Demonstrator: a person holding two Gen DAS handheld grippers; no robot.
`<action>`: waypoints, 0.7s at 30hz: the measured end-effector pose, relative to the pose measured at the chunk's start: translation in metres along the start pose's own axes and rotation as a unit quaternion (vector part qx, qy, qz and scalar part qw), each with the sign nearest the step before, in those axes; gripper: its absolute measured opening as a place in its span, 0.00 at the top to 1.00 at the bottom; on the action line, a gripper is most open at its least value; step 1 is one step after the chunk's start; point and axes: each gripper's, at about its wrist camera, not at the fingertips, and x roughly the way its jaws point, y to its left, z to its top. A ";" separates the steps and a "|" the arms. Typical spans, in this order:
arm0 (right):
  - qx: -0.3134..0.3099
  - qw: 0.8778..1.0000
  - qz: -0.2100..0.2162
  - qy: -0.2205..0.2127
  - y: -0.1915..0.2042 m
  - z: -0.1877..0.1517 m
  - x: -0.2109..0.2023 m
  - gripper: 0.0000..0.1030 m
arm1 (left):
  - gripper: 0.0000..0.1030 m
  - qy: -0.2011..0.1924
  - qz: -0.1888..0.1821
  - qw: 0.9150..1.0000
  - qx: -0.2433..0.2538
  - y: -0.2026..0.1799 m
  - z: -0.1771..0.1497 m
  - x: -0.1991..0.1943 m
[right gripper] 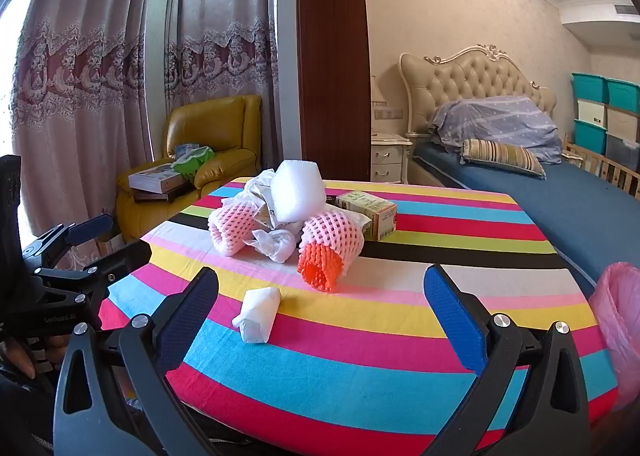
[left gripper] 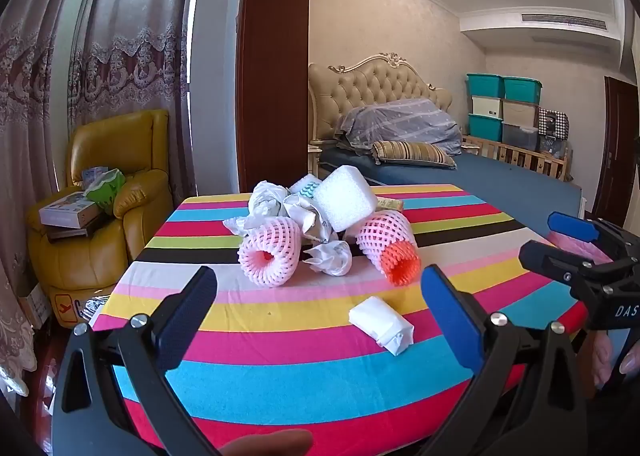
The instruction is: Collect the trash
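Note:
A heap of trash lies on the striped table (left gripper: 320, 376) (right gripper: 360, 376): a pink foam net (left gripper: 270, 256) (right gripper: 230, 226), a pink-and-orange foam net (left gripper: 390, 250) (right gripper: 330, 248), a white foam block (left gripper: 344, 198) (right gripper: 296, 190), crumpled paper (left gripper: 330, 258) (right gripper: 274, 244) and a small carton (right gripper: 368, 214). A folded white packet (left gripper: 382, 324) (right gripper: 260, 314) lies apart, nearer me. My left gripper (left gripper: 320, 304) is open and empty, hovering before the packet. My right gripper (right gripper: 322, 304) is open and empty; it also shows in the left wrist view (left gripper: 560, 244). The left gripper shows in the right wrist view (right gripper: 108, 238).
A pink plastic bag (right gripper: 618, 320) (left gripper: 572, 244) hangs at the table's right edge. A yellow armchair (left gripper: 116, 192) with boxes stands at the left behind the table. A bed (right gripper: 560, 192) lies behind at the right, with storage bins (left gripper: 504, 108) beyond.

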 end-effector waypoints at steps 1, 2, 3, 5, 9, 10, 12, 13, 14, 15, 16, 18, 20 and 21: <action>0.000 1.000 0.000 0.000 0.000 0.000 0.000 0.06 | 0.04 -0.001 -0.001 1.000 -0.001 0.000 0.000 0.000; -0.001 1.000 0.000 0.000 0.000 0.000 0.000 0.06 | 0.04 -0.001 -0.001 1.000 -0.001 0.000 0.000 0.000; -0.001 1.000 0.000 0.000 0.000 0.000 0.000 0.06 | 0.04 -0.001 -0.001 1.000 -0.001 0.000 0.000 0.000; -0.001 1.000 0.000 0.001 0.000 0.000 0.000 0.06 | 0.04 -0.001 -0.002 1.000 -0.001 0.001 0.000 0.000; -0.002 1.000 -0.001 0.001 0.000 0.000 0.000 0.06 | 0.04 0.000 -0.002 1.000 -0.002 0.004 0.000 0.001; -0.002 1.000 -0.001 0.001 0.000 0.000 0.000 0.06 | 0.04 -0.001 0.001 1.000 0.001 0.000 0.000 0.000; -0.001 1.000 0.000 0.002 0.000 0.000 0.000 0.06 | 0.04 0.000 0.001 1.000 0.001 0.000 0.000 0.000; -0.001 1.000 -0.001 0.001 0.000 0.000 0.000 0.06 | 0.04 -0.001 0.001 1.000 0.000 0.000 0.000 0.000; -0.001 1.000 -0.001 0.001 0.000 0.000 0.000 0.06 | 0.04 -0.001 0.001 1.000 -0.001 0.001 0.000 0.000; -0.002 1.000 -0.001 0.001 0.000 0.000 -0.001 0.06 | 0.04 0.000 0.001 1.000 -0.001 0.001 -0.001 0.000; -0.002 1.000 -0.001 0.001 0.000 0.000 0.000 0.06 | 0.04 0.001 0.000 1.000 -0.002 0.002 -0.001 0.000; -0.002 1.000 -0.001 0.000 0.000 0.000 -0.001 0.06 | 0.04 0.001 0.000 1.000 -0.002 0.002 -0.002 0.000; -0.001 1.000 -0.001 0.000 0.000 0.000 0.000 0.06 | 0.04 0.002 0.002 1.000 -0.001 0.002 -0.002 0.001; -0.001 1.000 -0.001 0.000 0.000 0.000 0.000 0.06 | 0.04 0.002 0.003 1.000 -0.001 0.001 -0.003 0.001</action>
